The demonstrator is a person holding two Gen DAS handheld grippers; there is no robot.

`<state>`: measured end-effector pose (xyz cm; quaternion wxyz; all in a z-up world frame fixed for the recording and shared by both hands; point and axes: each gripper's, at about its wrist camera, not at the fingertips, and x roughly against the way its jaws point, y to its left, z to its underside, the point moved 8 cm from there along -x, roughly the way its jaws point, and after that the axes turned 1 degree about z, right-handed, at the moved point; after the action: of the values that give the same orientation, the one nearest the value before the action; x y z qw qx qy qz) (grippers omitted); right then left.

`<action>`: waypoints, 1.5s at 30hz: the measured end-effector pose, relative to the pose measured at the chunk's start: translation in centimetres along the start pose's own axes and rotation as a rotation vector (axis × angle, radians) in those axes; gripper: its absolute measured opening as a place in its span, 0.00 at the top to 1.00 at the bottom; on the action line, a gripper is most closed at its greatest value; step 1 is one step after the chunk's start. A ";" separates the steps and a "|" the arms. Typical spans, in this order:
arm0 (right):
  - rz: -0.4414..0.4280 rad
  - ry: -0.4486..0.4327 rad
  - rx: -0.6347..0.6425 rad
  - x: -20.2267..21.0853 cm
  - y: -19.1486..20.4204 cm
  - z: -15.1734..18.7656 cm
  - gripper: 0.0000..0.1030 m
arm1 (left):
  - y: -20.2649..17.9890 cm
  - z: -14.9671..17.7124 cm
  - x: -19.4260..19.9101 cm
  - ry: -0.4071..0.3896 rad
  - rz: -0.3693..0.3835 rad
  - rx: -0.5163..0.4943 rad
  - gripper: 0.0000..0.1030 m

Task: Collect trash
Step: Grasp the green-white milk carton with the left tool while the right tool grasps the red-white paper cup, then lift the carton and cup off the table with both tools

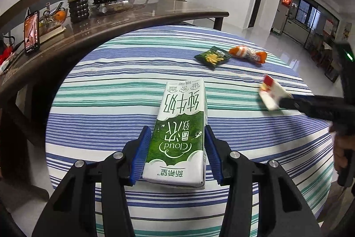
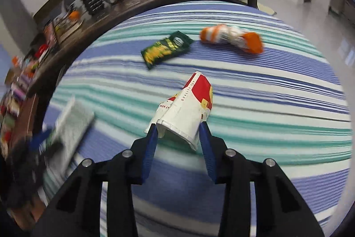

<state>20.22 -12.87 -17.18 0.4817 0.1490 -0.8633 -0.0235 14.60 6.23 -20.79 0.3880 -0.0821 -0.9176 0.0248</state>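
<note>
Cardboard sits in both my grippers. My left gripper [image 1: 175, 146] pinches a green and white milk carton [image 1: 179, 137], the blue pads pressed against its two long sides near the bottom end, the rest sticking out over the striped tablecloth [image 1: 93, 103]. My right gripper [image 2: 178, 137] pinches a crushed red and white paper cup [image 2: 188, 112] across its open rim, with its base pointing away from me. I judge both to be light and likely empty: the carton is stiff along its edges but its flat faces would cave under a hard squeeze, and the cup is already creased and soft, so it could slip or fold further. Still lying on the cloth, well apart from my fingers, are a dark green snack packet [image 2: 166, 48] and an orange and white wrapper [image 2: 230, 37], just beside each other. Those look thin and crinkly; I would take each by a raised edge.
</note>
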 end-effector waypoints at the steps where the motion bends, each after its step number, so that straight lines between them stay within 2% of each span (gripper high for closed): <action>1: 0.004 0.001 0.031 0.7 -0.6 0.7 0.63 | -0.4 0.0 -0.1 -0.001 -0.005 -0.007 0.53; 5: 0.008 0.013 0.139 2.1 -1.8 3.0 0.63 | -1.3 0.2 -0.6 0.011 -0.006 -0.027 0.52; 7: -0.007 0.037 0.145 2.0 -2.6 4.4 0.61 | -1.5 0.6 -1.1 0.041 0.011 -0.028 0.43; 9: -0.021 0.035 0.133 2.1 -3.0 5.1 0.57 | -1.5 1.1 -1.3 0.060 0.006 -0.049 0.24; 11: -0.023 0.031 0.120 2.2 -3.4 5.4 0.48 | -1.6 1.3 -1.3 0.071 0.016 -0.068 0.19; 14: -0.036 0.021 0.095 2.5 -3.6 5.4 0.35 | -1.8 1.1 -1.2 0.087 0.039 -0.094 0.15; 21: -0.032 0.047 0.038 2.4 -3.4 4.3 0.32 | -1.9 -0.3 -2.4 0.135 0.062 -0.126 0.14; 22: -0.030 0.063 0.020 2.1 -3.6 4.1 0.32 | -1.9 -0.5 -2.6 0.143 0.056 -0.136 0.15; 23: -0.028 0.073 0.007 1.8 -3.8 4.0 0.32 | -2.0 -0.7 -2.8 0.148 0.053 -0.147 0.20; 25: -0.025 0.089 -0.021 1.1 -4.2 3.6 0.32 | -2.3 -0.8 -3.1 0.164 0.052 -0.166 0.34; 26: -0.032 0.100 -0.026 0.7 -4.2 3.5 0.33 | -2.4 -0.8 -3.3 0.177 0.056 -0.172 0.50; 27: -0.028 0.104 -0.017 0.6 -4.1 3.5 0.34 | -2.5 -0.7 -3.4 0.184 0.058 -0.175 0.54; 28: -0.021 0.105 0.003 0.7 -4.0 3.4 0.56 | -2.5 -0.7 -3.4 0.180 0.056 -0.180 0.54; 31: -0.031 0.110 0.002 1.0 -3.7 3.4 0.68 | -2.7 -0.5 -3.1 0.165 0.064 -0.171 0.55; 38: -0.049 0.057 0.016 3.1 -3.2 3.4 0.69 | -3.6 -0.4 -1.6 0.124 0.115 -0.124 0.55; 45: -0.066 0.039 0.020 4.5 -3.1 3.7 0.69 | -5.0 -0.6 -0.6 0.108 0.145 -0.121 0.55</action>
<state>15.63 -17.47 -16.03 0.4958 0.1827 -0.8486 -0.0277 14.79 1.15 -20.25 0.4283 -0.1727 -0.8870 -0.0072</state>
